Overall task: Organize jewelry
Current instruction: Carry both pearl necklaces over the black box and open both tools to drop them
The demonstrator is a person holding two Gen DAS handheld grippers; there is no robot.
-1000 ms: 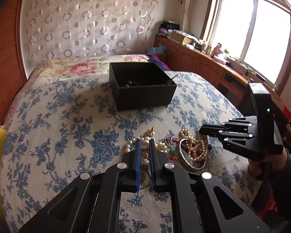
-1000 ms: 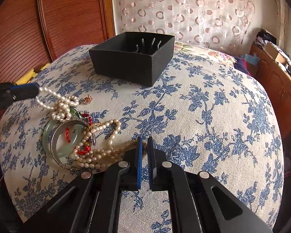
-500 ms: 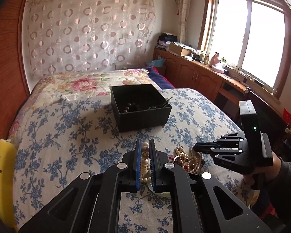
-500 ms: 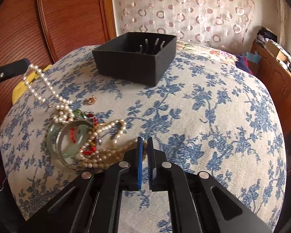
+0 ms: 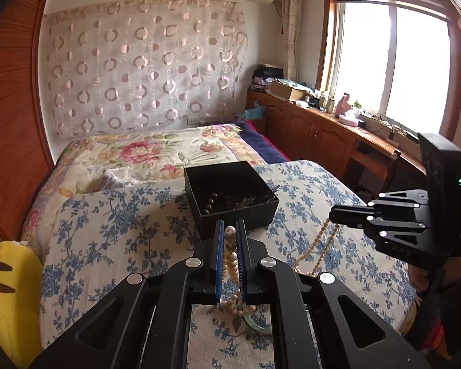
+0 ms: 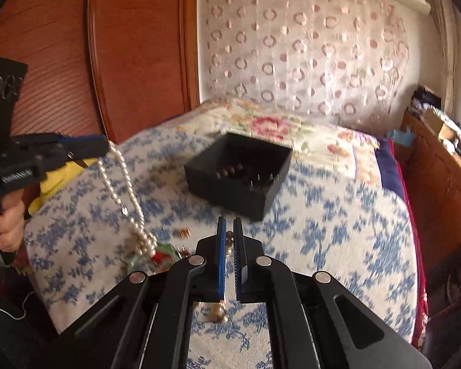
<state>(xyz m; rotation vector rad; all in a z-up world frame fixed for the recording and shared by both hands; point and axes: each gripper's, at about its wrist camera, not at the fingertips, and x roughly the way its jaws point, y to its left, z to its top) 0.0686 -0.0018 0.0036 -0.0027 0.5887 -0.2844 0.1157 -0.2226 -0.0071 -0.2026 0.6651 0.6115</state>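
Observation:
My left gripper [image 5: 230,230] is shut on a white pearl necklace [image 5: 230,255] and holds it above the bed; the strand hangs down to the jewelry pile [image 6: 156,253] in the right wrist view, where the left gripper [image 6: 106,146] also shows. My right gripper [image 6: 229,230] is shut on a tan bead necklace [image 6: 229,241], which dangles below it in the left wrist view [image 5: 318,241]. The right gripper [image 5: 333,215] is raised to the right of the black box [image 5: 230,198]. The box holds dark beads and hairpins.
A green bangle [image 5: 256,324] lies under my left gripper. A small gold piece [image 6: 183,232] lies on the blue floral bedspread [image 5: 107,230]. A yellow cushion [image 5: 6,292] is at the left edge. Wooden cabinets [image 5: 316,135] run along the right.
Both grippers have risen from the bedspread, each lifting its necklace out of the pile. The views now look higher, toward the box and the far wall.

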